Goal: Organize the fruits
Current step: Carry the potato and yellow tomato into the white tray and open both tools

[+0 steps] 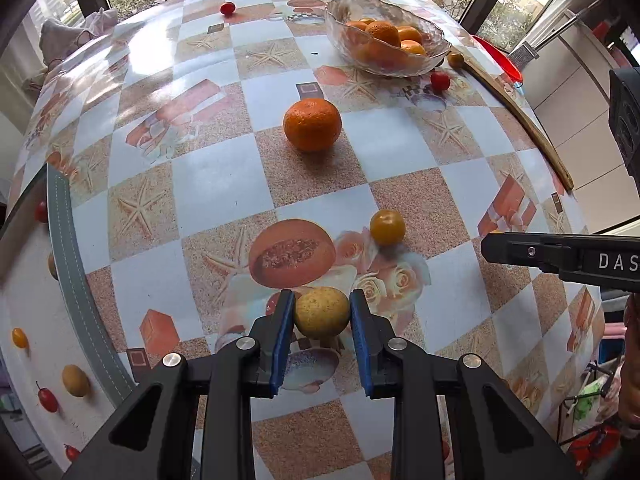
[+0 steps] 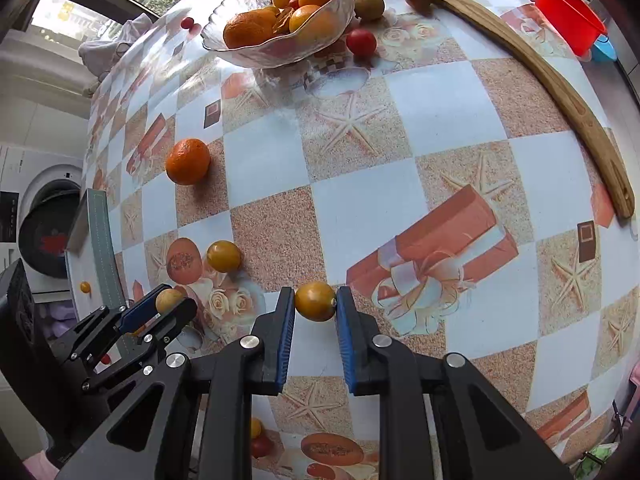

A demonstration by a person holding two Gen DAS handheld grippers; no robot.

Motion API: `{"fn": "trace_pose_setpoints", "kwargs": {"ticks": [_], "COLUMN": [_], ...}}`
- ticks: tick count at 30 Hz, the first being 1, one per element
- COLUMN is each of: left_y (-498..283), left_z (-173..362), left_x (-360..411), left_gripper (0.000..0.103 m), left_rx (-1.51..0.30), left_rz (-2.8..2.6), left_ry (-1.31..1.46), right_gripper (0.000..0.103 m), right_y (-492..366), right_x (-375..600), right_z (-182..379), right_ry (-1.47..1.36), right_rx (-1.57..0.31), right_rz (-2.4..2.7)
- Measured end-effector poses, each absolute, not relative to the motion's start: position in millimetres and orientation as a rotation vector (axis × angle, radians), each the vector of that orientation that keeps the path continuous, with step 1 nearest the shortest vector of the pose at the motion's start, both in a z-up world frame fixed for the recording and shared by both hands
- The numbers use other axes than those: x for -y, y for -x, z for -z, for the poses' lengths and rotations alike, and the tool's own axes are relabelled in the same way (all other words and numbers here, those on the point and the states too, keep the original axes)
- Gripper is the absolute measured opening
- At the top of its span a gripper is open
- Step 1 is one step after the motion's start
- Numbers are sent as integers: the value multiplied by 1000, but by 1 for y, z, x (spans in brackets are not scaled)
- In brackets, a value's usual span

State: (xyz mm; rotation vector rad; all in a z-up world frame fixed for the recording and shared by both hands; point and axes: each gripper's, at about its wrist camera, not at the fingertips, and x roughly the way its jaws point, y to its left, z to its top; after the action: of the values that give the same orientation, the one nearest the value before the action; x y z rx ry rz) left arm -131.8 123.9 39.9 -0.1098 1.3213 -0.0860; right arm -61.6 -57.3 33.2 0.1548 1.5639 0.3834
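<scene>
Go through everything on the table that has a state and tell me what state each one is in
Left gripper: shut on pale yellow round fruit.
Right gripper: shut on orange-yellow oval fruit.
Clear glass bowl: upright, holding oranges.
Large loose orange: resting alone on the checked tablecloth.
Red plastic basin: tilted at table edge.

left cam low over the checkered table [image 1: 224,184], looking across toward the glass bowl [image 1: 384,40], right cam close beside it, same direction, both catching the loose orange [image 1: 313,124] and bowl
</scene>
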Motion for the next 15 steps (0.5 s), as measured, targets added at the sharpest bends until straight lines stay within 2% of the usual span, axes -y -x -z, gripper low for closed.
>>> {"fn": "trace_pose_setpoints", "kwargs": {"ticks": [15], "left_y": [185], "left_z": [-81], "left_x": [-192], "left_gripper": [29], "left_rx": [-1264], "left_rz": [-44], "left_ry": [217], "right_gripper": [23], "right_y": [101], "right_x": [5], "right_z": [-66], "right_ry": [-63], "right_rx": [-1551], "right_rz": [-495]}}
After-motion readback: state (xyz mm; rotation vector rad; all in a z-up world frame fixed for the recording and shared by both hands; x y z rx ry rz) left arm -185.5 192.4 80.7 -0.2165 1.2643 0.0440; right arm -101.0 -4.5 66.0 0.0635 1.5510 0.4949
